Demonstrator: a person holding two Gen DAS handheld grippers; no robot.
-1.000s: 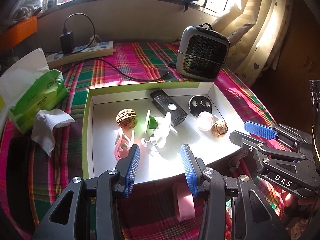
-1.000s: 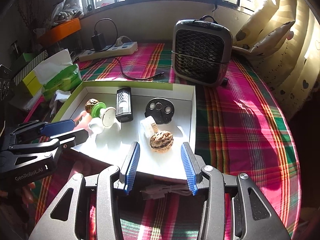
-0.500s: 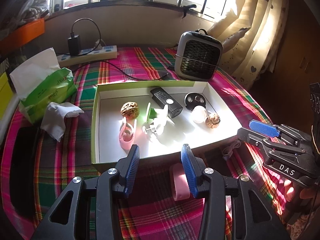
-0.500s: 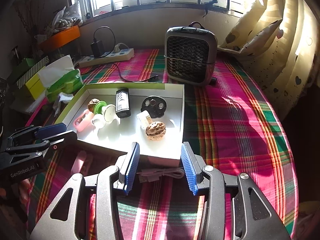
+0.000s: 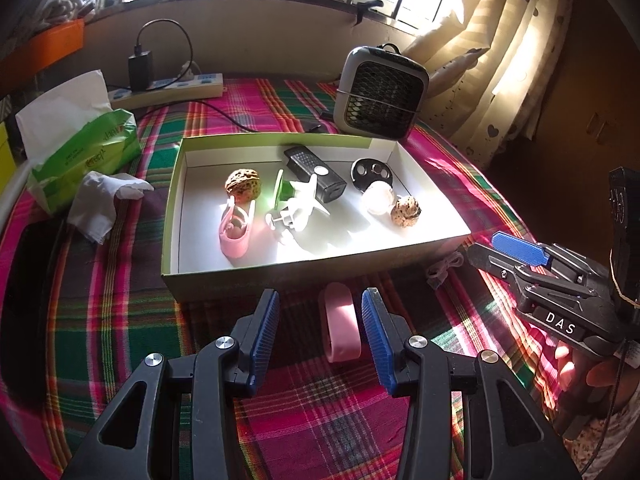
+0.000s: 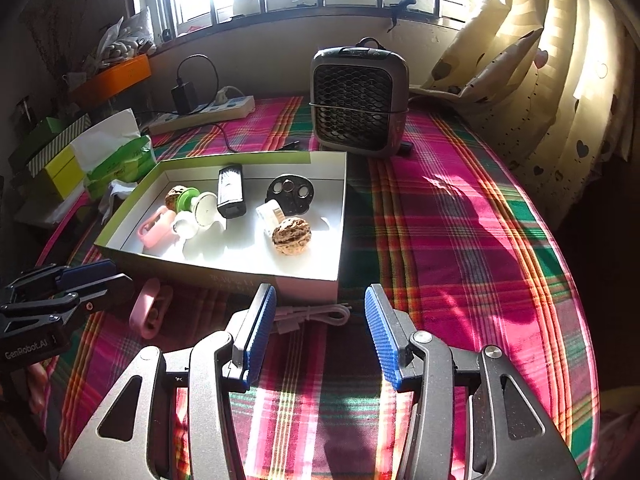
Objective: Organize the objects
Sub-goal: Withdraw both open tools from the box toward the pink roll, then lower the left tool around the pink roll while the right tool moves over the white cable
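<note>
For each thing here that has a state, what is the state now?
left gripper: open, empty
right gripper: open, empty
box: lid off, holding small items
pink band: on cloth, outside the box
white cable: coiled, outside the box
charger: plugged into power strip

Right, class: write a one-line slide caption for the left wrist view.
Open left claw poised over a pink band before the tray.

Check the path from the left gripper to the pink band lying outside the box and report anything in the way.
Nothing visible blocks it. The left gripper is open with the pink band lying on the cloth between its fingers. The box wall stands just beyond.
</note>
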